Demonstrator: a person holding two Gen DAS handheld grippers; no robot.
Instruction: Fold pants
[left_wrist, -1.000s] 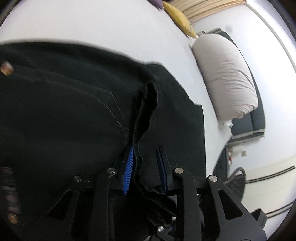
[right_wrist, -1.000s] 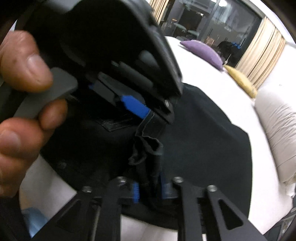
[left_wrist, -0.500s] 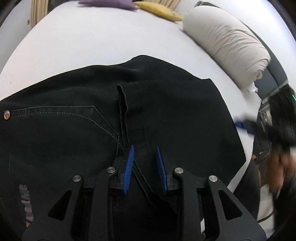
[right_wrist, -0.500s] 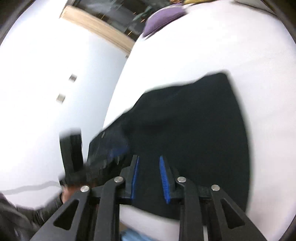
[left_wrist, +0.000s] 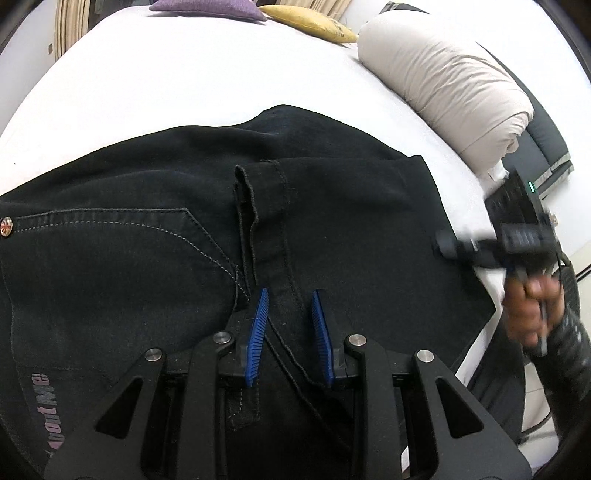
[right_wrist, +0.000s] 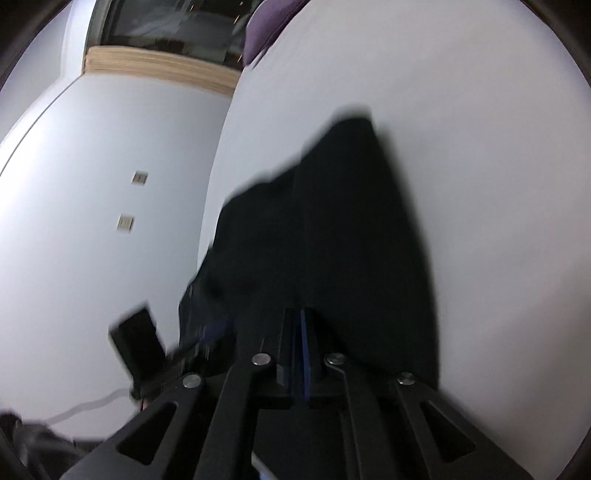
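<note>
Black pants (left_wrist: 332, 206) lie folded on a white bed (left_wrist: 184, 74), with a stitched back pocket and a rivet at the left. A hem edge lies on top along the middle. My left gripper (left_wrist: 290, 310) is open and hovers just over that hem, holding nothing. My right gripper shows in the left wrist view (left_wrist: 517, 236) at the pants' right edge, held by a hand. In the right wrist view the right gripper (right_wrist: 297, 332) has its blue pads together over the blurred black pants (right_wrist: 351, 240); whether cloth is between them I cannot tell.
A rolled beige duvet (left_wrist: 450, 88) lies at the bed's right. A yellow cushion (left_wrist: 310, 22) and a purple cushion (left_wrist: 207, 8) lie at the far end. A white wall (right_wrist: 92, 221) runs along the bed's left side in the right wrist view.
Both grippers let go of the pant hem and it now lies flat. The right gripper swung away to the pants' right edge and its jaws closed. The left gripper stays open.
</note>
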